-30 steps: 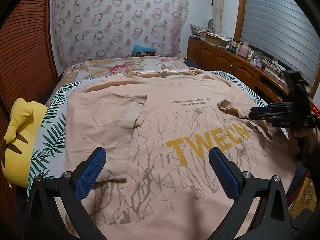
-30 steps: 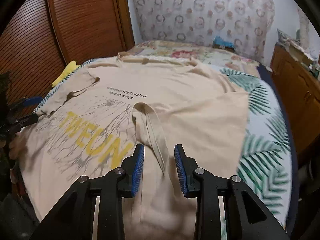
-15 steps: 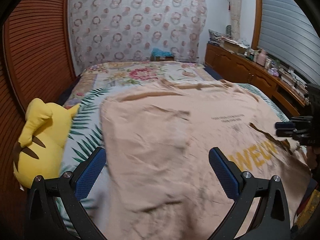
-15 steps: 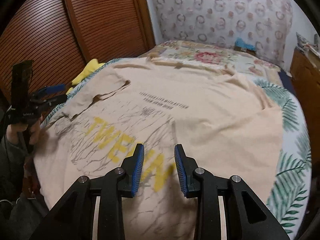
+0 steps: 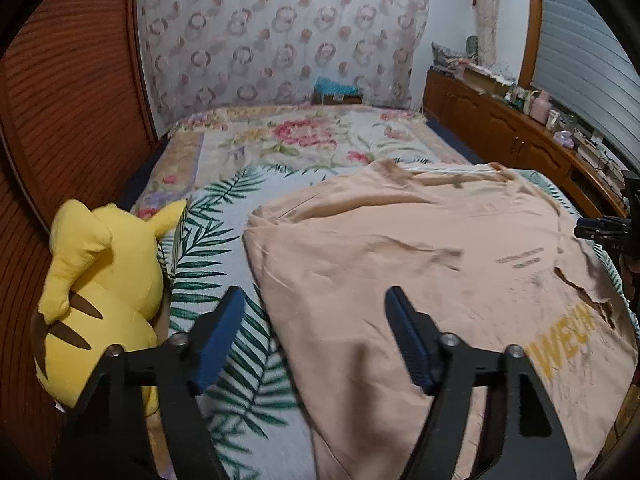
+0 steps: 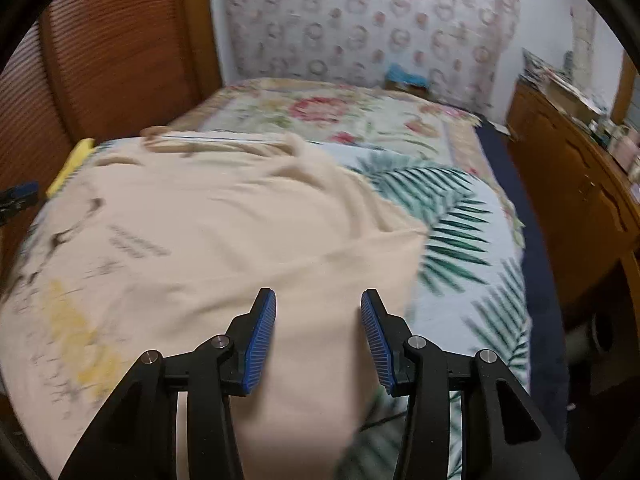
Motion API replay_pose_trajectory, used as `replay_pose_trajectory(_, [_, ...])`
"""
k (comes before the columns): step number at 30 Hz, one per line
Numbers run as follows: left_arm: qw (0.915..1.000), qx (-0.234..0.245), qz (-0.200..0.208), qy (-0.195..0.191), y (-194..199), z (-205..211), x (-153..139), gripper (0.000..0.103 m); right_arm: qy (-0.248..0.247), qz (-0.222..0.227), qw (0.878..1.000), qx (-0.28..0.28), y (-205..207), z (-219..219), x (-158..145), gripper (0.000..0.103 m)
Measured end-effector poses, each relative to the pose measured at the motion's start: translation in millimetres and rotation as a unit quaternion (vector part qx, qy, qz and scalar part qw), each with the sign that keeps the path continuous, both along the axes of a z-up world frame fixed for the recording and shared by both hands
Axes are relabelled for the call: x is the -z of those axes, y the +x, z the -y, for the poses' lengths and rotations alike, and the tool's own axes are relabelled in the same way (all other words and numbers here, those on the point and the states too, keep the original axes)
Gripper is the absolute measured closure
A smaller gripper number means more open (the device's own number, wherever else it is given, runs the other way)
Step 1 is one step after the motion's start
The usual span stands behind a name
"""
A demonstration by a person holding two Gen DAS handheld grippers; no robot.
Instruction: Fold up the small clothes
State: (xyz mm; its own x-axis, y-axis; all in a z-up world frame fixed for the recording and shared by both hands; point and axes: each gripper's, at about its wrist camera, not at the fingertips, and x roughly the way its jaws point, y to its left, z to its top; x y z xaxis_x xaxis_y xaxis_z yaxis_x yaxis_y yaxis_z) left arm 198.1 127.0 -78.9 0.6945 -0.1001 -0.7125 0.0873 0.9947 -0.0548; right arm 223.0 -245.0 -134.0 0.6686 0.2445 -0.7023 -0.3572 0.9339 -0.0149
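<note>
A peach T-shirt (image 5: 400,264) with yellow lettering lies flat on the bed, both side parts folded in over its front. My left gripper (image 5: 316,312) is open and empty, above the shirt's left folded edge. My right gripper (image 6: 318,308) is open and empty, above the shirt's right folded part (image 6: 248,232). The right gripper also shows at the right edge of the left wrist view (image 5: 600,228). The left gripper shows at the left edge of the right wrist view (image 6: 16,196).
The bed has a leaf-print cover (image 5: 216,240) and a floral blanket (image 5: 304,140) further back. A yellow plush toy (image 5: 92,288) lies at the bed's left edge by a wooden slatted wall (image 5: 52,92). A wooden sideboard (image 5: 512,136) with clutter runs along the right.
Both grippers have swung outward to the shirt's sides. The left gripper's jaws have narrowed a little; the right gripper's jaws have widened. The right wrist view is blurred by motion.
</note>
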Motion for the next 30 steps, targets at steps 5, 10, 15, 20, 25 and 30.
replay_pose_trajectory(5, [0.9997, -0.006, -0.024, -0.006, 25.1, -12.9, 14.7, 0.042, 0.004, -0.012, 0.999, 0.030, 26.5, 11.2, 8.7, 0.057])
replay_pose_trajectory(10, [0.9992, -0.010, -0.039, -0.005, 44.5, -20.2, 23.8, 0.045, 0.006, -0.006, 0.999, 0.033, 39.1, -0.3, 6.5, 0.056])
replay_pose_trajectory(15, [0.9986, -0.008, -0.051, -0.012, 63.7, -24.1, 29.0, 0.047, 0.002, -0.001, 1.000, 0.026, 50.5, -7.3, 14.5, 0.056])
replay_pose_trajectory(20, [0.9986, -0.003, -0.051, -0.009, 75.9, -22.1, 30.4, 0.053, 0.003, 0.002, 1.000, 0.018, 59.1, -3.7, 20.6, 0.058])
replay_pose_trajectory(25, [0.9978, 0.010, -0.056, -0.032, 76.5, -21.0, 26.5, 0.097, -0.005, 0.002, 1.000, -0.014, 55.2, -10.4, 17.8, 0.094])
replay_pose_trajectory(30, [0.9986, 0.036, -0.025, -0.029, 41.6, -7.4, 0.4, 0.099, 0.023, 0.049, 0.998, -0.040, 24.5, -12.0, -6.7, 0.096])
